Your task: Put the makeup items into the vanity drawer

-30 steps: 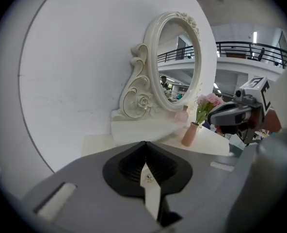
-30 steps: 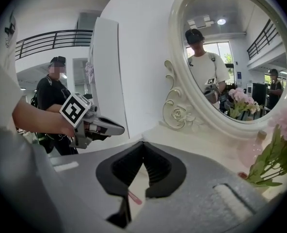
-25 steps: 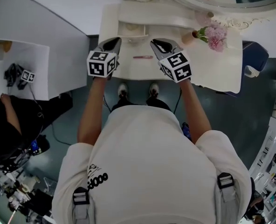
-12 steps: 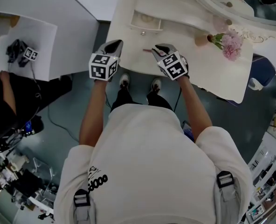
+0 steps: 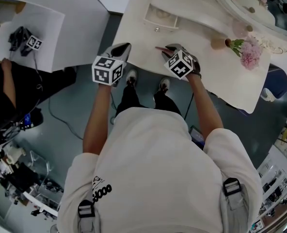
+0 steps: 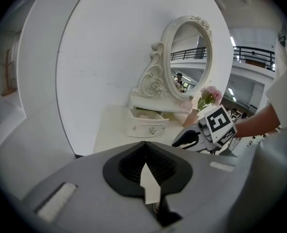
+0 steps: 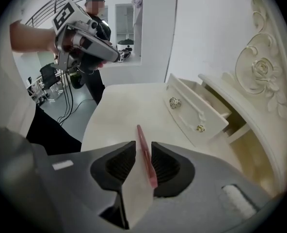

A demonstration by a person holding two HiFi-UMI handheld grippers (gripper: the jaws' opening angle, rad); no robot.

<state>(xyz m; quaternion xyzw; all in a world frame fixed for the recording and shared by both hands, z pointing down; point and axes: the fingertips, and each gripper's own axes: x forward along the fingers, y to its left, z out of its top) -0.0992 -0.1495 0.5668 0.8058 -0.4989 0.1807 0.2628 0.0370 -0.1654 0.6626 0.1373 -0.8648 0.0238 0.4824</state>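
Down on the cream desk (image 7: 115, 111), short of the open vanity drawer (image 7: 198, 114), the slim pink makeup pencil (image 7: 140, 136) is lying flat, and the right hand-held gripper (image 5: 170, 48) is sitting right over it: its jaws have just been opening and are now spread wide, with the pencil running lengthwise between the two pads, closer to one of them, and neither pad is pressing on it. The left hand-held gripper (image 6: 145, 152) is hovering off to the side near the desk's edge, jaws pressed together on nothing. Now, that pencil is looking like a light, stiff little stick, narrow and smooth-sided, so I'm judging it as something that is going to roll or skate away if a pad nudges it before both are closing evenly. The sensible place to pinch it seems to be around mid-length, pads square across the barrel, so it is not tipping nose-down on the lift. A gentle squeeze should be plenty; the tip end is probably the fragile part, worth keeping clear of the drawer front on the way in.
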